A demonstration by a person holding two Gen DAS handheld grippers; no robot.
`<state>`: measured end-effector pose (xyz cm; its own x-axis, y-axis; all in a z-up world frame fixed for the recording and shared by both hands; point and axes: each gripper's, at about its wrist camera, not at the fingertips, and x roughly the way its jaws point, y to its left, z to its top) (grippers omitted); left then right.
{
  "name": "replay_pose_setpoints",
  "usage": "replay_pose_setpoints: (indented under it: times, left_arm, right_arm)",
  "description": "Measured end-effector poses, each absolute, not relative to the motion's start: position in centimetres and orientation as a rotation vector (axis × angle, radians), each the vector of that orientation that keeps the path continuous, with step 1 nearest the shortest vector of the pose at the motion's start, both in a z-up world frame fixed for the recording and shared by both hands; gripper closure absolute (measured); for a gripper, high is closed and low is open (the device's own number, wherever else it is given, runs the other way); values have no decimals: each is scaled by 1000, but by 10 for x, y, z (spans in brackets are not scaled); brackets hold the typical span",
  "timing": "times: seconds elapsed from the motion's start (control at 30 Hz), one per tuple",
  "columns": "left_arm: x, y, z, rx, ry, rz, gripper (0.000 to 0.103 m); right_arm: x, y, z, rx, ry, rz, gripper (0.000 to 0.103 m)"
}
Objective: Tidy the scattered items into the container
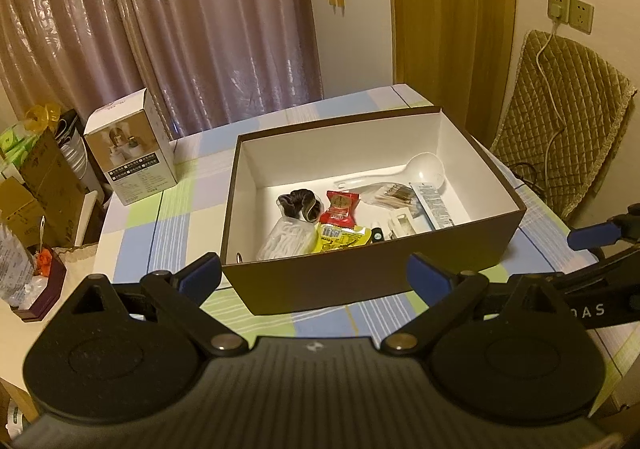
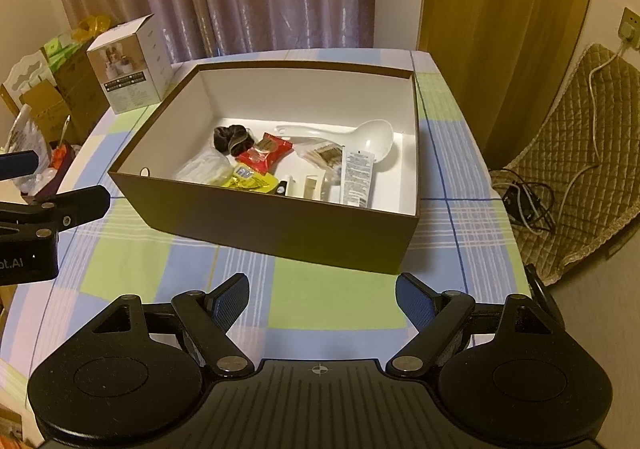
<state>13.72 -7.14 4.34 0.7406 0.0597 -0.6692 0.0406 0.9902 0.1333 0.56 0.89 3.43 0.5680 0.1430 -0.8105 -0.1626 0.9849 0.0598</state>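
A brown box with a white inside [image 1: 360, 277] [image 2: 280, 221] stands on the checked tablecloth. Inside lie a white ladle [image 1: 424, 171] [image 2: 368, 137], a dark scrunchie [image 1: 300, 205] [image 2: 232, 139], a red packet [image 1: 340, 207] [image 2: 266, 153], a yellow packet [image 1: 342, 239] [image 2: 250, 181], a clear bag of white sticks [image 1: 286, 243], a white sachet [image 1: 434, 205] [image 2: 356, 177] and other small items. My left gripper [image 1: 314, 277] is open and empty in front of the box's near wall. My right gripper [image 2: 322, 295] is open and empty above the cloth, short of the box.
A white product carton [image 1: 132, 153] [image 2: 128, 65] stands on the table's far left. Cardboard boxes and bags [image 1: 36, 185] crowd the left side. A quilted chair [image 1: 560, 137] [image 2: 580, 153] with cables stands to the right. Curtains hang behind.
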Motion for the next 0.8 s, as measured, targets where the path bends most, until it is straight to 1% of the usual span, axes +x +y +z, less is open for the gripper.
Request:
replay_pose_setpoints:
  times: [0.8]
  left_arm:
    - [156,-57,26,140,783,3,5]
  right_arm:
    - [28,23,21,-45,997,166,17]
